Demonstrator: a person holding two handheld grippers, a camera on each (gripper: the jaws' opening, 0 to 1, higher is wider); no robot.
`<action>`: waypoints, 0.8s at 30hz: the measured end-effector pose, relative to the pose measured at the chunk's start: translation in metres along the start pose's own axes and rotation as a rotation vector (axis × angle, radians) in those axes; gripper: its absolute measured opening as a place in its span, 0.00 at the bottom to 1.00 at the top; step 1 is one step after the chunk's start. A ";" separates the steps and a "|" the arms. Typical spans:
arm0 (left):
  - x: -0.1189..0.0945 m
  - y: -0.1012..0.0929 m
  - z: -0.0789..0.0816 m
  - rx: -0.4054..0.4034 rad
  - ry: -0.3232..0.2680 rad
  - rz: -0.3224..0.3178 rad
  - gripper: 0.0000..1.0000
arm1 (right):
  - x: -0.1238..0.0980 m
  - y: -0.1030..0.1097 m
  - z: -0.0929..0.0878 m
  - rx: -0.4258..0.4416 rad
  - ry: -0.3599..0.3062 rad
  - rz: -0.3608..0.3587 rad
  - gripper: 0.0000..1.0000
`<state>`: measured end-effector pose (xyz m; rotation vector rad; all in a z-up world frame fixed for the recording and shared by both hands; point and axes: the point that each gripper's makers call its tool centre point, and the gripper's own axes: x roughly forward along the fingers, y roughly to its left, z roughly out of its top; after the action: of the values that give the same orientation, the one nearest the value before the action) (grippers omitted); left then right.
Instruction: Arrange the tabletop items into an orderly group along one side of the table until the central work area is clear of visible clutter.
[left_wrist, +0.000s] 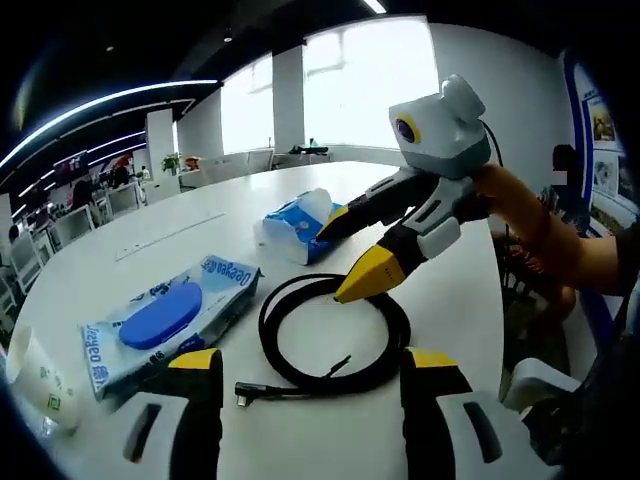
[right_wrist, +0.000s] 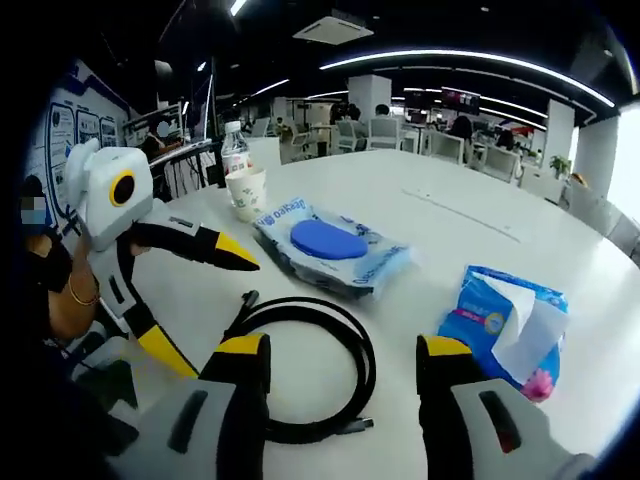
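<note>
A coiled black cable (left_wrist: 272, 312) (right_wrist: 300, 305) lies on the white round table (left_wrist: 450, 290) (right_wrist: 450, 220), just ahead of both grippers. My left gripper (left_wrist: 312, 365) (right_wrist: 218, 318) is open and holds nothing. My right gripper (left_wrist: 335, 262) (right_wrist: 342, 355) is open over the coil's far side, nothing between its jaws. A wet-wipes pack (left_wrist: 170, 315) (right_wrist: 330, 245) with a blue lid lies beside the cable. A blue tissue pack (left_wrist: 300, 225) (right_wrist: 505, 325) lies further off. A paper cup (left_wrist: 35, 385) (right_wrist: 246, 192) stands near the table edge.
A clear water bottle (right_wrist: 234, 150) stands behind the cup. A long thin strip (left_wrist: 165, 237) lies on the table past the wipes. A person's hand (left_wrist: 520, 215) holds the right gripper. Office desks and chairs fill the background beyond the table.
</note>
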<state>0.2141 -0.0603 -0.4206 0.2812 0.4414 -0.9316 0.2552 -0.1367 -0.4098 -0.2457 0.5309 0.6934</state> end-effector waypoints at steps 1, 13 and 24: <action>0.001 0.000 0.001 0.001 -0.001 0.001 0.71 | -0.002 -0.002 0.000 -0.003 0.000 -0.006 0.58; 0.017 -0.004 0.020 0.024 -0.014 -0.010 0.70 | -0.027 -0.043 -0.011 0.038 -0.029 -0.093 0.56; 0.039 0.007 0.047 -0.024 -0.059 0.030 0.60 | -0.054 -0.096 -0.034 0.067 -0.005 -0.244 0.52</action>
<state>0.2514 -0.1042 -0.3978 0.2374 0.3934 -0.9024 0.2717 -0.2508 -0.4054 -0.2407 0.5084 0.4385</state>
